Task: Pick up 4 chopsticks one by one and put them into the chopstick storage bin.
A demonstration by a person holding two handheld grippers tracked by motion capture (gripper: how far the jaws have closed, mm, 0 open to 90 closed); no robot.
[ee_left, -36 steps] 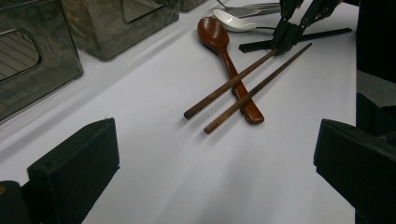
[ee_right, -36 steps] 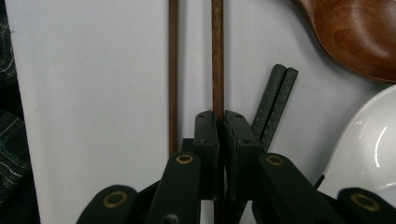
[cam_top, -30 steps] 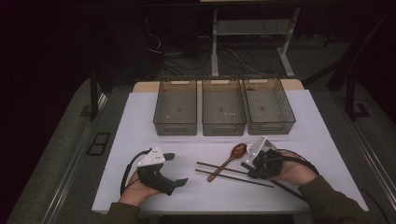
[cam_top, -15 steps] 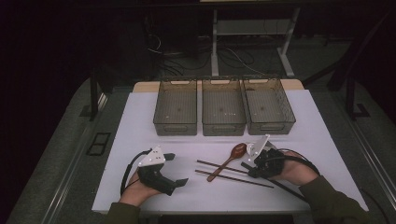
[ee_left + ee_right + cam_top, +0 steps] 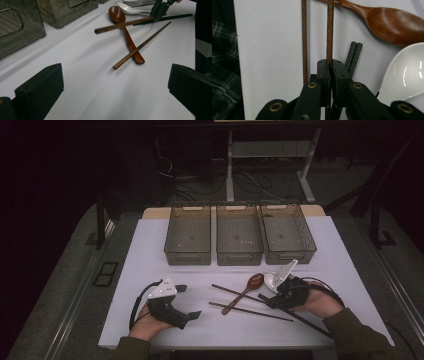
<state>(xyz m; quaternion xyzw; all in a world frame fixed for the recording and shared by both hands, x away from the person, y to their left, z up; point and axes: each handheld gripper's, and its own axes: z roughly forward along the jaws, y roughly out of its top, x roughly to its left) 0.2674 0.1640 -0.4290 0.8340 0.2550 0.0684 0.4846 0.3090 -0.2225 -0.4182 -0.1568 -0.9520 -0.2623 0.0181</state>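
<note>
Pinching one brown chopstick (image 5: 329,30) between clenched jaws, the right gripper (image 5: 329,65) rests low on the table (image 5: 150,255); the stick runs ahead across the wooden spoon (image 5: 394,25). Since a second ago, hardly anything has shifted. The left gripper (image 5: 112,87) stands released.

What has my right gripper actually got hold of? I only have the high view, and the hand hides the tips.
Observer: In the right gripper view, the right gripper is shut on one brown chopstick.
Operator: Is anything else caught in there?
Observer: No. The black chopsticks lie just to the right of the jaws in that view, outside the grip.
Operator: And the left one?
Observer: The left gripper view shows the left gripper wide open over the bare white table, with nothing between its jaws.
</note>
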